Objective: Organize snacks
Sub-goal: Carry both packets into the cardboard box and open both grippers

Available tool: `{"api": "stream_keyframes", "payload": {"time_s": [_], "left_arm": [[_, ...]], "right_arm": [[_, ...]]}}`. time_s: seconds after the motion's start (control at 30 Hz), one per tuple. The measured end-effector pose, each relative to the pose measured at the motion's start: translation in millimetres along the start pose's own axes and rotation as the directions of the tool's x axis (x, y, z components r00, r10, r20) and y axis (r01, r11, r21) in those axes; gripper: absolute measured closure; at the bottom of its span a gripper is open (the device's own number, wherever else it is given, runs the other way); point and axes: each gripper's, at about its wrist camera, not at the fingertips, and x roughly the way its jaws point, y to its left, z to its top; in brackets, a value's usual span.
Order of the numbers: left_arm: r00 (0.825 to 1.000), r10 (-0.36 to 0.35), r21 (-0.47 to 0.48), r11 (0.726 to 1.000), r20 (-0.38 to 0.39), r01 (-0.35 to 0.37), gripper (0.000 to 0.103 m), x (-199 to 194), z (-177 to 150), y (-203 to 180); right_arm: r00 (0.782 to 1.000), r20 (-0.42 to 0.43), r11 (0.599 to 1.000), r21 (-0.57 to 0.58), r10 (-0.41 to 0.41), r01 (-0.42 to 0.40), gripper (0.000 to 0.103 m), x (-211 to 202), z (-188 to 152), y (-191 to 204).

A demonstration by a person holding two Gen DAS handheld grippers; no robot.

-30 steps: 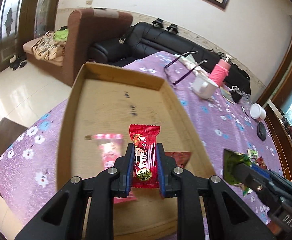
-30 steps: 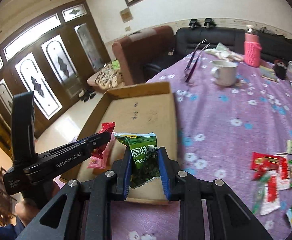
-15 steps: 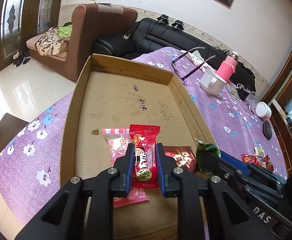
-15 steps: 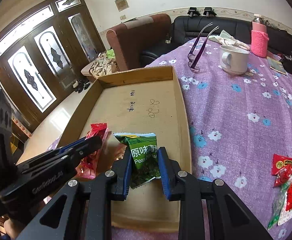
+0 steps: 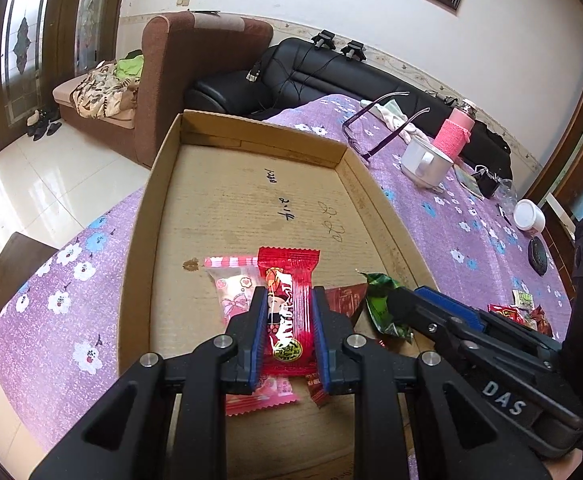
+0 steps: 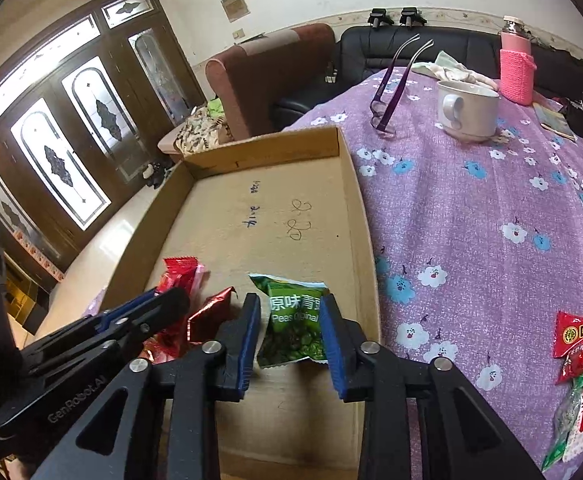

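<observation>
A shallow cardboard box (image 5: 147, 216) lies on the purple flowered cloth. My left gripper (image 5: 285, 308) is shut on a red candy packet (image 5: 289, 276), held just over the box floor above a pink packet (image 5: 231, 288) and a dark red packet (image 5: 345, 300). My right gripper (image 6: 289, 308) is low in the box's near right corner, and its jaws are opening. The green pea packet (image 6: 295, 328) sits between them on the box floor, with a gap at the left pad. In the right wrist view the left gripper (image 6: 171, 300) shows at the left.
Loose snack packets (image 6: 579, 344) lie on the cloth to the right of the box. Farther back stand a white mug (image 6: 467, 112), purple glasses (image 6: 391, 92) and a pink-sleeved bottle (image 6: 515, 68). Sofas are behind the table.
My right gripper came down into the box beside the left one, and its jaws spread away from the green pea packet. The left gripper kept its hold on the red packet.
</observation>
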Motion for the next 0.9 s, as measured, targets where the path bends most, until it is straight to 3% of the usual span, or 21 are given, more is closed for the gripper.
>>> {"api": "stream_keyframes", "payload": {"time_s": [0.1,0.23,0.33,0.53,0.63,0.7,0.77,0.9], "left_arm": [[1.000,-0.003,-0.001,1.000,-0.002,0.003,0.081,-0.3,0.0,-1.2],[1.000,-0.004,-0.002,1.000,0.007,0.005,0.071,-4.7,0.4,-2.4],[1.000,-0.002,0.002,1.000,0.013,0.002,0.070,-7.7,0.1,-4.7],[1.000,-0.008,0.020,1.000,0.018,0.008,0.070,-12.8,-0.2,-14.0],[1.000,-0.013,0.029,0.999,0.025,0.013,0.070,-16.3,0.3,-19.4],[1.000,-0.015,0.039,0.999,0.027,0.014,0.070,-18.5,0.0,-23.1],[1.000,-0.018,0.048,0.999,0.025,0.017,0.070,-18.7,-0.7,-27.6],[0.999,-0.026,0.069,0.997,0.021,0.024,0.070,-18.9,-2.0,-37.8]], "right_arm": [[1.000,0.016,1.000,-0.002,0.005,-0.005,0.066,-6.7,-0.8,2.3],[0.999,0.031,1.000,0.012,0.026,-0.026,0.066,-15.6,-1.4,0.1],[0.999,0.040,0.999,0.026,0.036,-0.037,0.065,-22.6,-1.6,-2.8],[0.997,0.062,0.997,0.069,0.042,-0.046,0.056,-37.0,-4.8,-15.4],[0.997,0.078,0.997,0.072,0.017,-0.022,0.045,-46.2,-5.9,-20.3],[0.994,0.105,0.996,0.084,-0.004,-0.005,0.033,-54.4,-8.0,-23.8],[0.991,0.134,0.995,0.097,-0.024,0.011,0.028,-64.2,-10.3,-29.2],[0.990,0.135,0.993,0.117,-0.050,0.034,0.028,-75.7,-11.5,-42.4]]}}
